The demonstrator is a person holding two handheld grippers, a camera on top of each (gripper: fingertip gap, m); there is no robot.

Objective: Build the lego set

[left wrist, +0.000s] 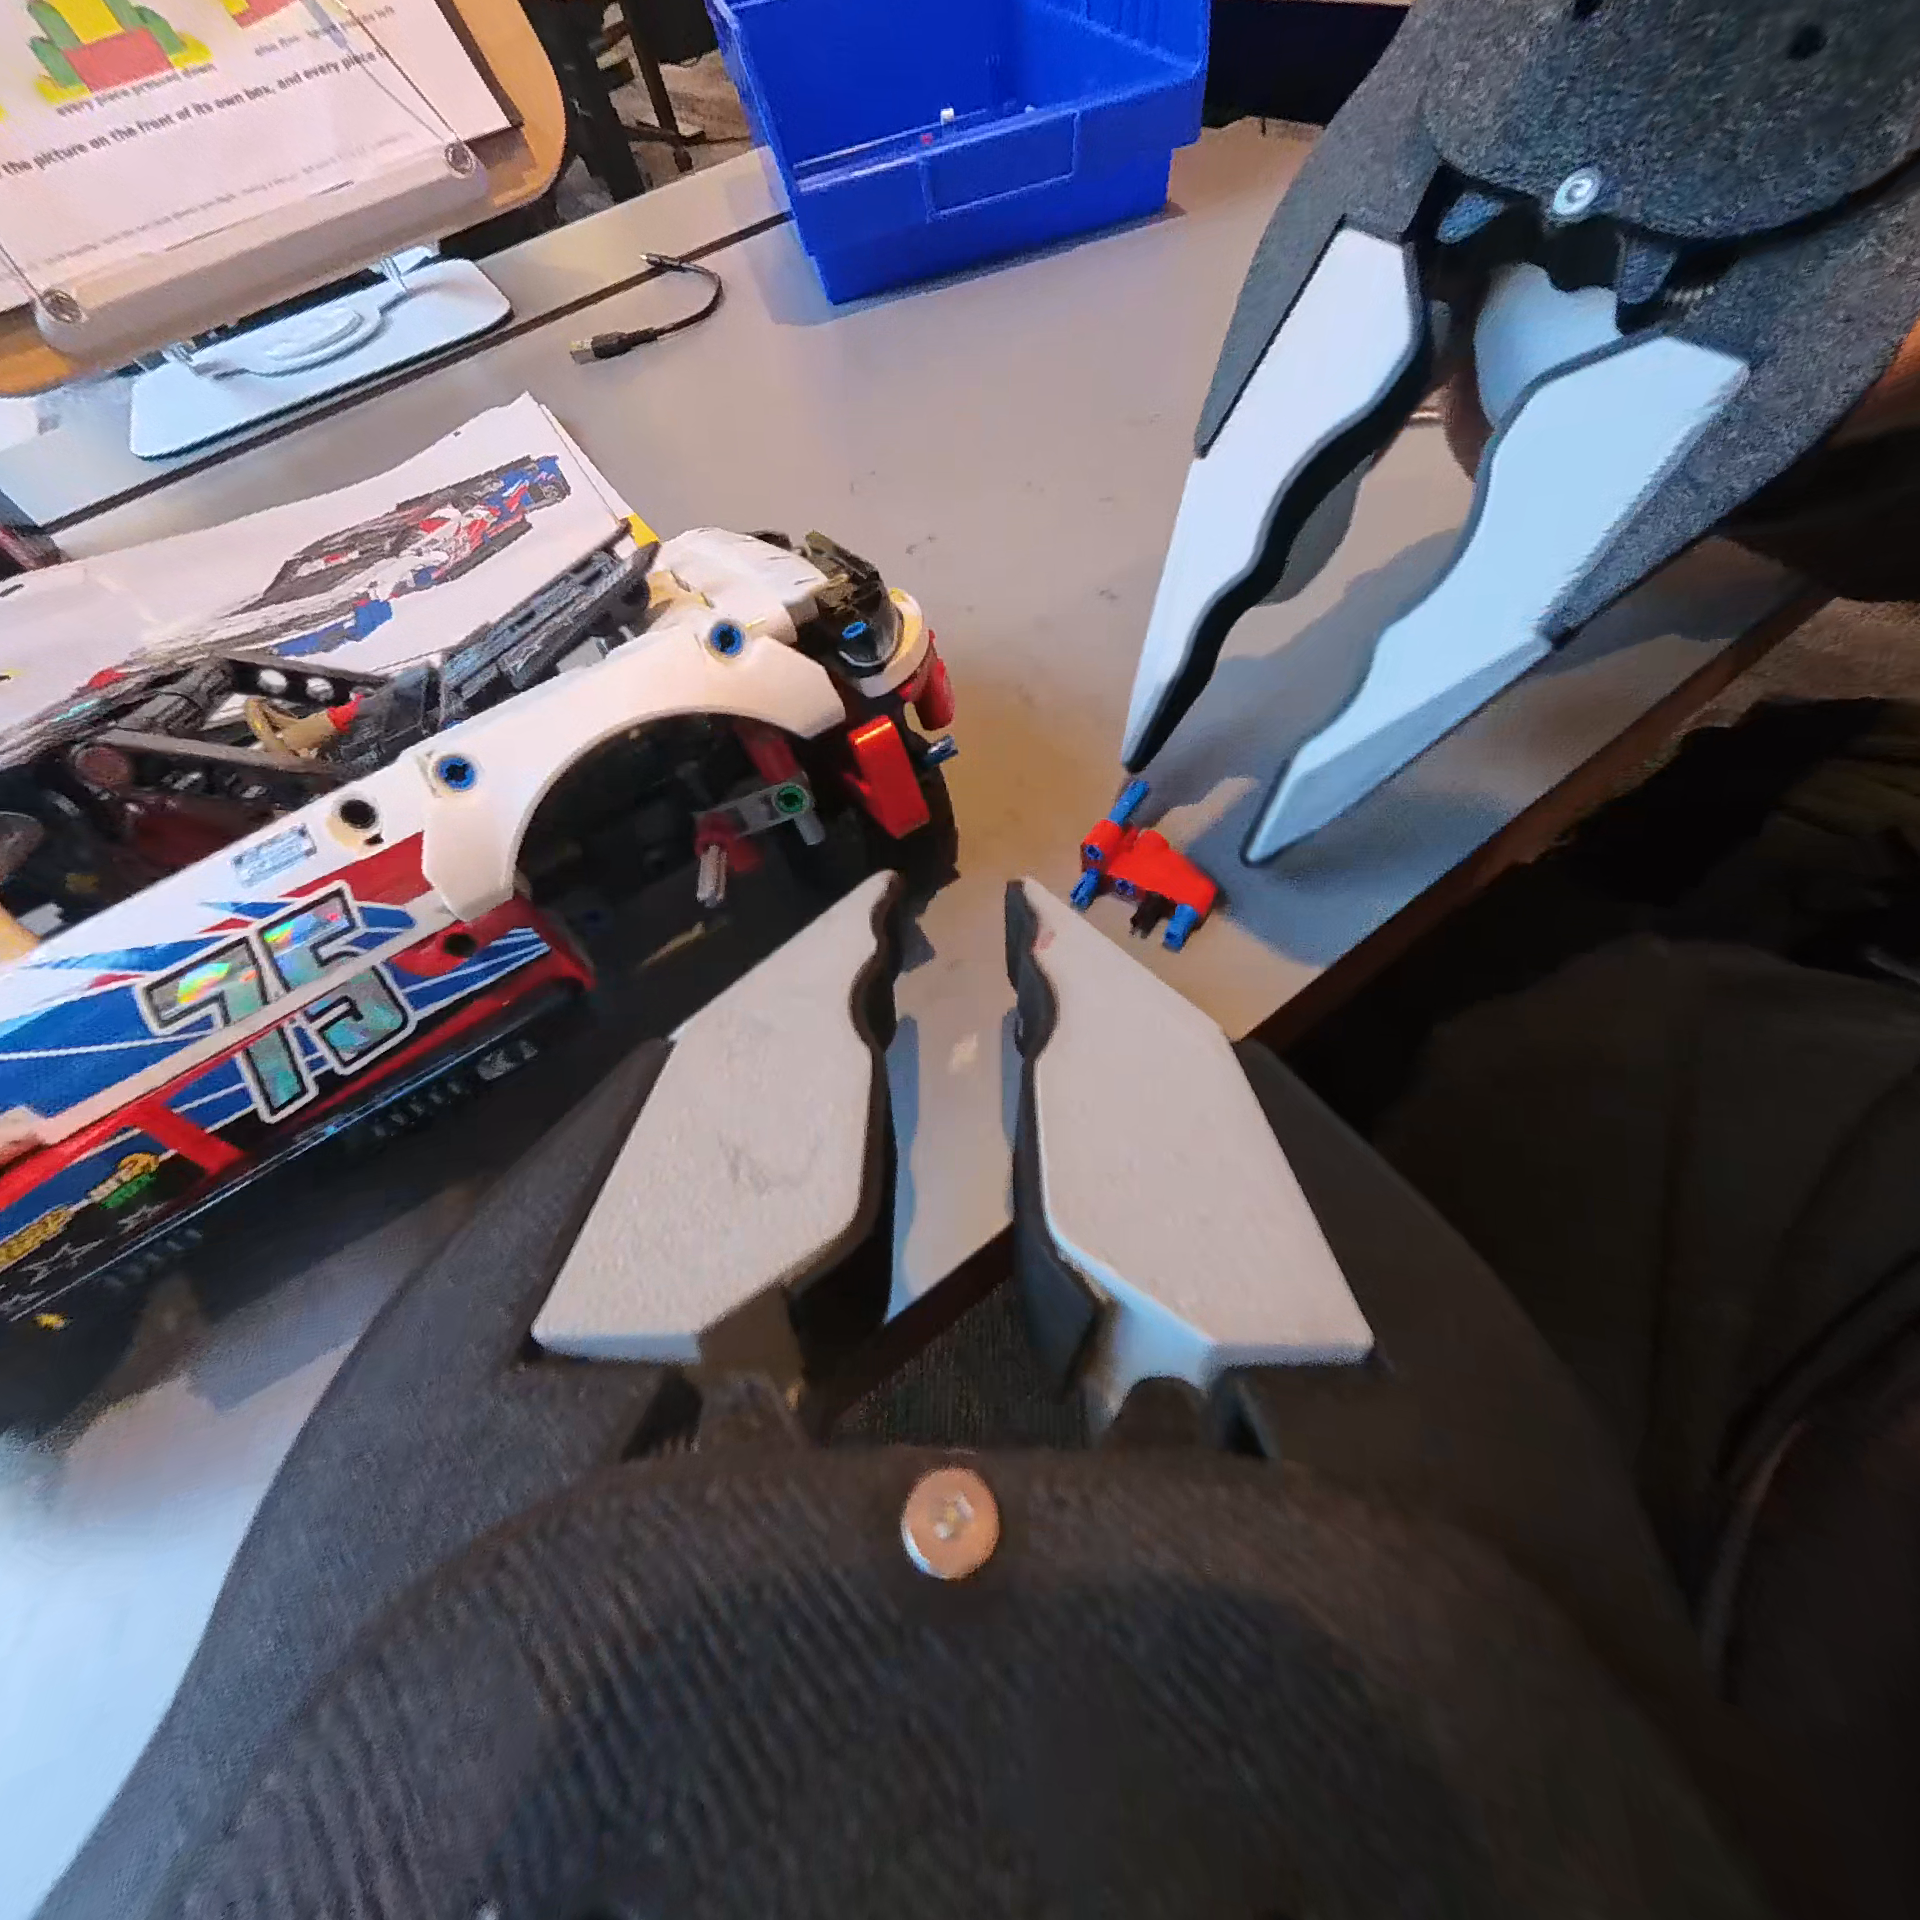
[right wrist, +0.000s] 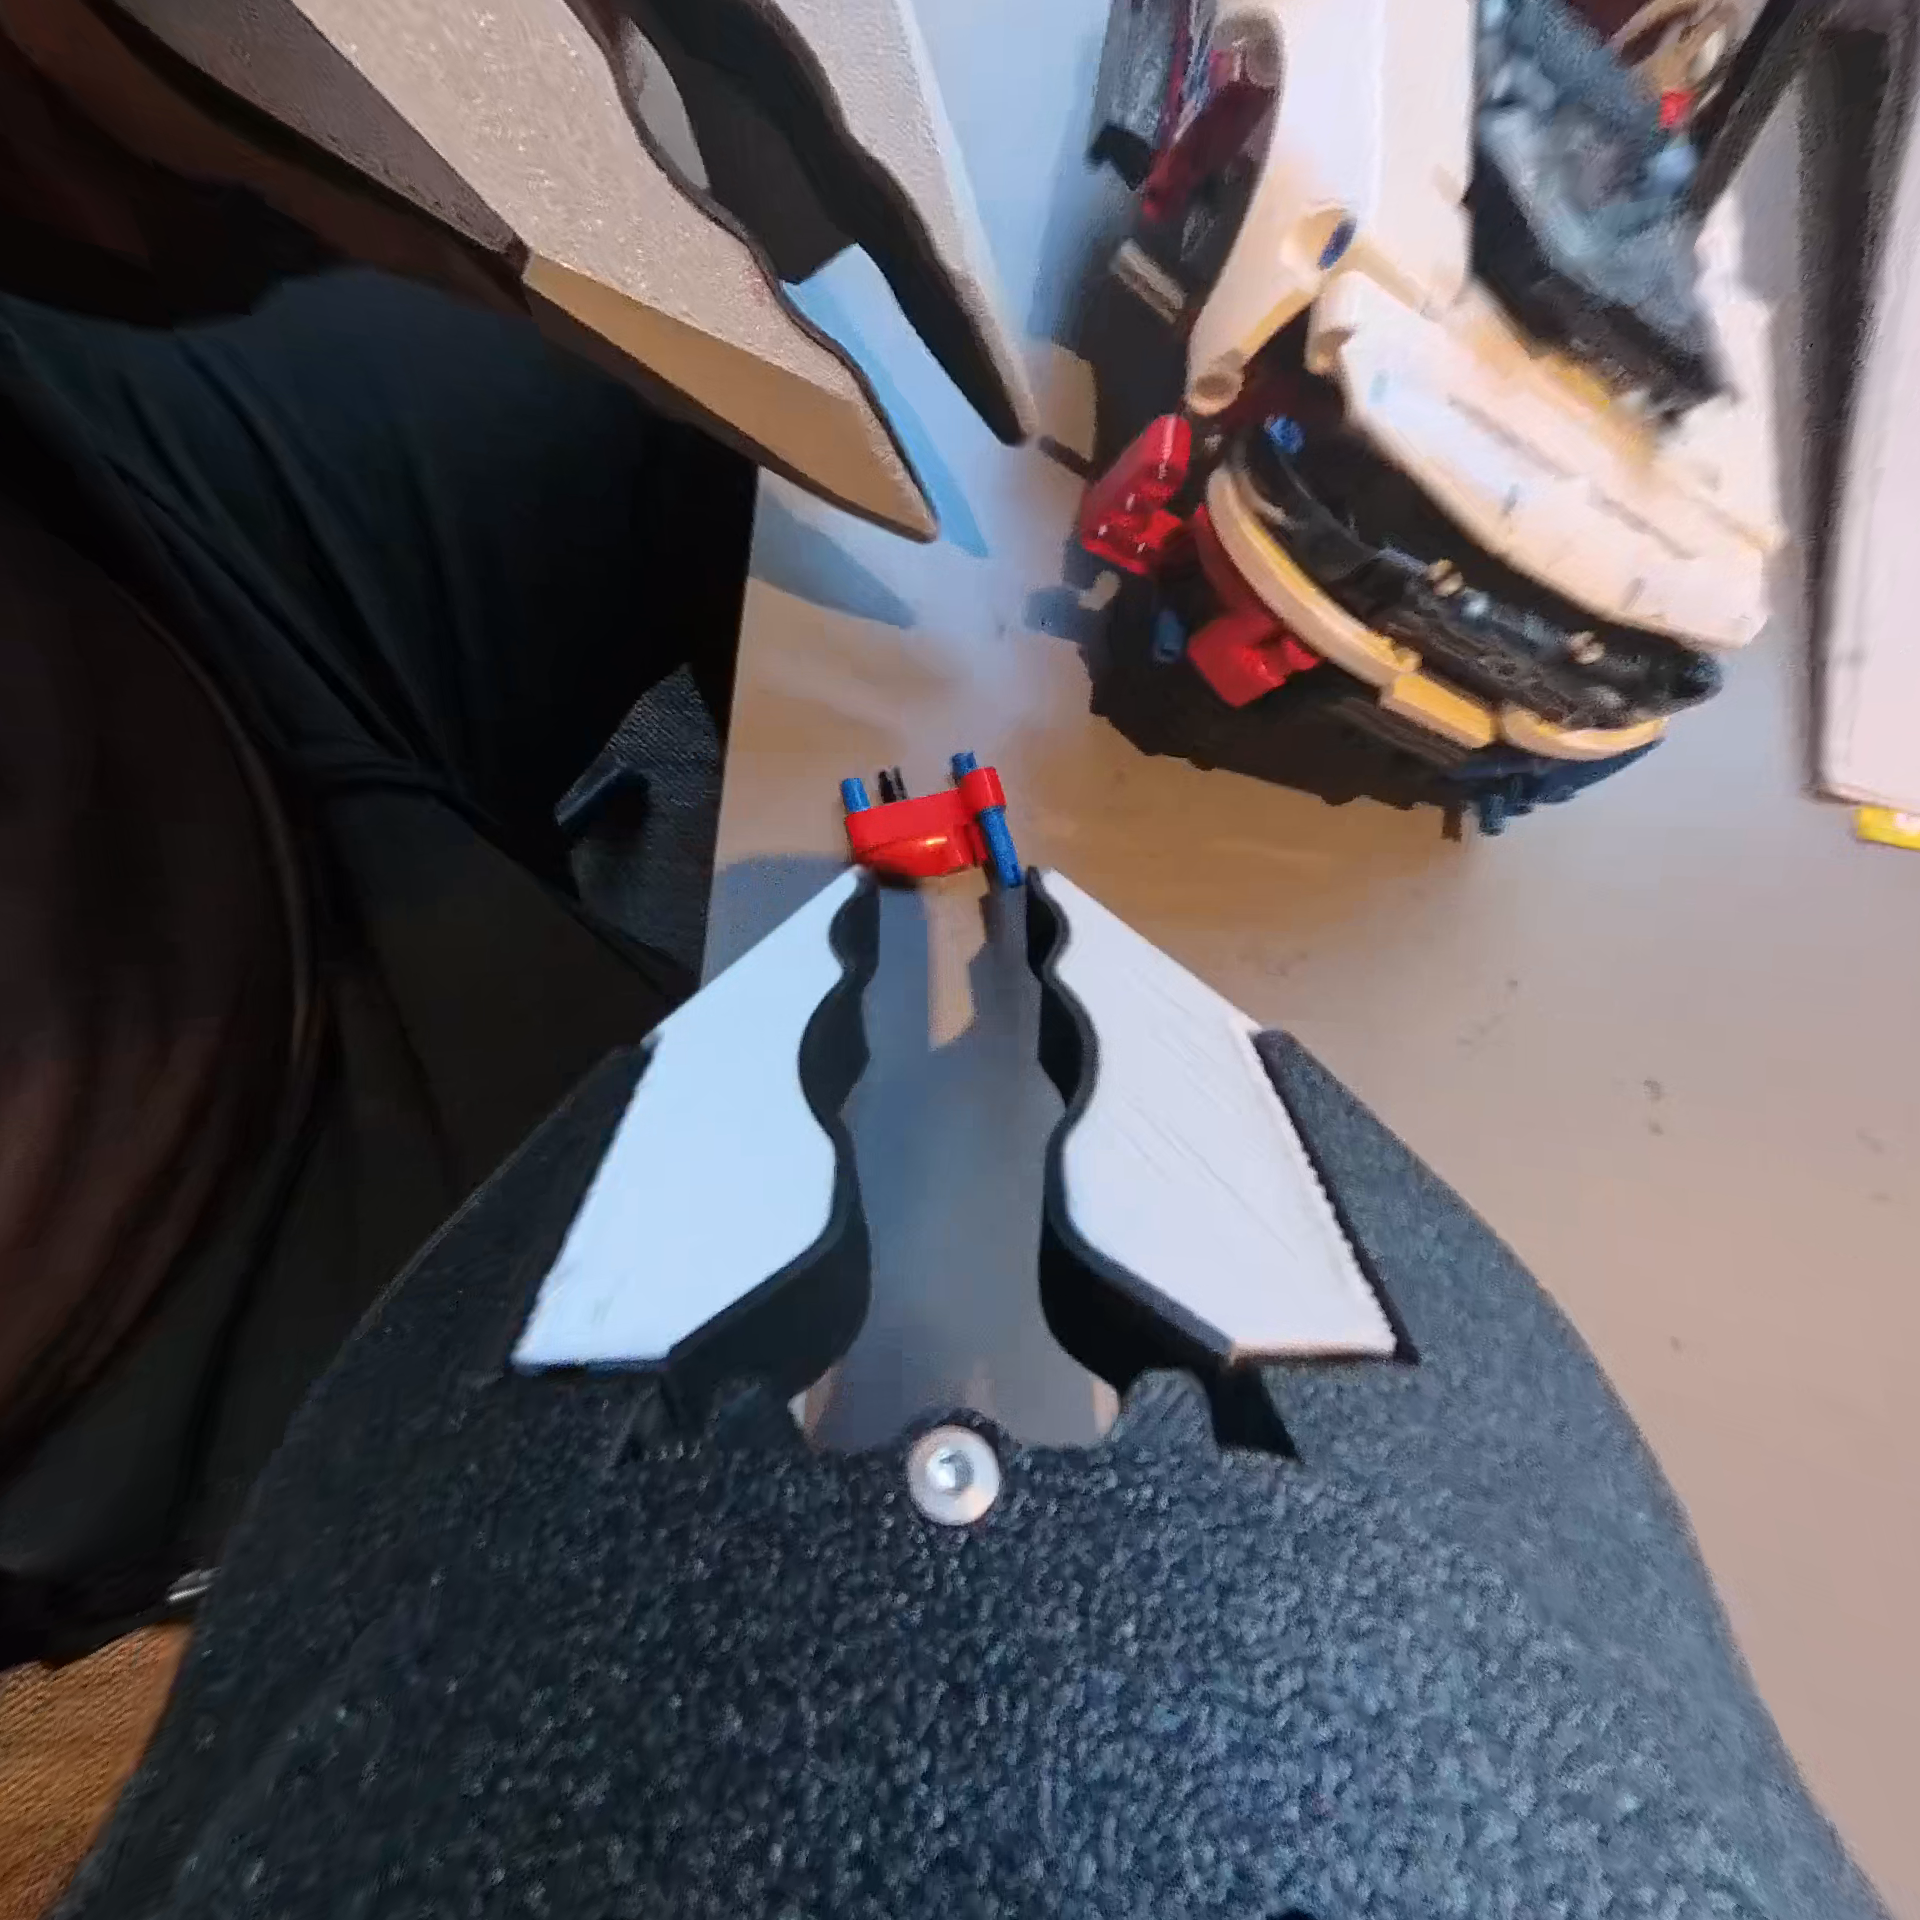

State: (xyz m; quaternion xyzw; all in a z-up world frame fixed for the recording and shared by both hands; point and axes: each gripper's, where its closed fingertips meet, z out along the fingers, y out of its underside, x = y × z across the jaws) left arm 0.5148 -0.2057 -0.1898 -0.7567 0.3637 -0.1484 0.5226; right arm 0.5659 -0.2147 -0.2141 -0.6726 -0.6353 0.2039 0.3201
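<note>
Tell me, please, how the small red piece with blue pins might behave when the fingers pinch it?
The red piece looks like hard plastic, so probably stiff and light. Its blue pins stick out, so it may twist or skid on the smooth table. It lies near the table edge, so a push could knock it off.

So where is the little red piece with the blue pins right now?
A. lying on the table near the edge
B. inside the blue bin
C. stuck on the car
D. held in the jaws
A: the red piece with blue pins lies loose on the table by its edge, just ahead of the open right gripper, apart from the race car.
</note>
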